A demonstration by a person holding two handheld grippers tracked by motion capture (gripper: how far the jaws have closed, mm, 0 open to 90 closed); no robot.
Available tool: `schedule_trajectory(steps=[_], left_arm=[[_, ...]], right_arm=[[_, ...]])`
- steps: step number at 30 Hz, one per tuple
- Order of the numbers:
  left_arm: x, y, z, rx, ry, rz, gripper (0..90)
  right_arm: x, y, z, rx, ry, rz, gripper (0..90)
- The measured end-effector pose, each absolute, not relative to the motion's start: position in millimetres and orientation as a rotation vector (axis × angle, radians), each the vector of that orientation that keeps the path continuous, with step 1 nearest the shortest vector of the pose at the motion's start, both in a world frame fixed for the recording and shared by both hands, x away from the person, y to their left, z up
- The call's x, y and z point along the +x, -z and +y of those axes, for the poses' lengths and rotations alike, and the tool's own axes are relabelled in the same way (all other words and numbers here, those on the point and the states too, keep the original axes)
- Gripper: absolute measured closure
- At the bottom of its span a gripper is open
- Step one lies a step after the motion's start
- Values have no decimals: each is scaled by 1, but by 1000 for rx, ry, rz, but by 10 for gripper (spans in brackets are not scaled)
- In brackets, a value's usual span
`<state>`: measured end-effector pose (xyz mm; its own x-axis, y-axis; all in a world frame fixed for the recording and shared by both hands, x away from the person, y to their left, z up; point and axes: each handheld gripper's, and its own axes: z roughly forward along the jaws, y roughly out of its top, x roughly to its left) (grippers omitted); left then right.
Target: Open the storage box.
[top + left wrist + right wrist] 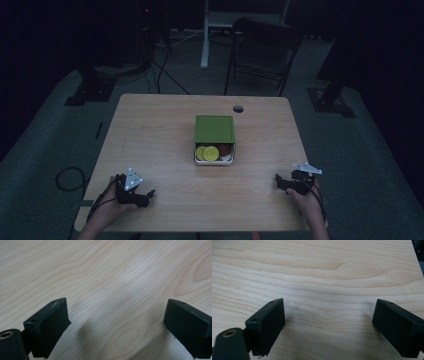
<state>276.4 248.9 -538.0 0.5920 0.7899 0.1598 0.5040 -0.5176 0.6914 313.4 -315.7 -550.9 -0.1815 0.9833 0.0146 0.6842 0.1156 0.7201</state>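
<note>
A white box [214, 161] stands at the middle of the wooden table [160, 135]. Its green lid [214, 129] is slid back and covers most of it. In the uncovered front part lie yellow-green round pieces [207, 153] and a dark red one [225, 149]. My left gripper [149, 194] rests on the table near the front left edge, open, with bare wood between its jaws [117, 315]. My right gripper [278, 181] rests near the front right edge, also open over bare wood [329, 315]. Both sit well short of the box.
A round cable hole [238, 108] is in the table's far side. Beyond the table stand a dark folding chair [262, 52] and a white stand leg [204, 37]. Cables [67, 177] lie on the grey floor at the left. The room is dim.
</note>
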Motion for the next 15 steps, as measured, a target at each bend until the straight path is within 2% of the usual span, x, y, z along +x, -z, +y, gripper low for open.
schedule_trajectory(steps=[13,15], left_arm=[[282,535,207,2283,-617,871,84],[283,535,202,2286,-624,856,113]], right_arm=[[313,551,-316,1612,-832,1926,105],[313,551,-316,1611,-832,1926,105]])
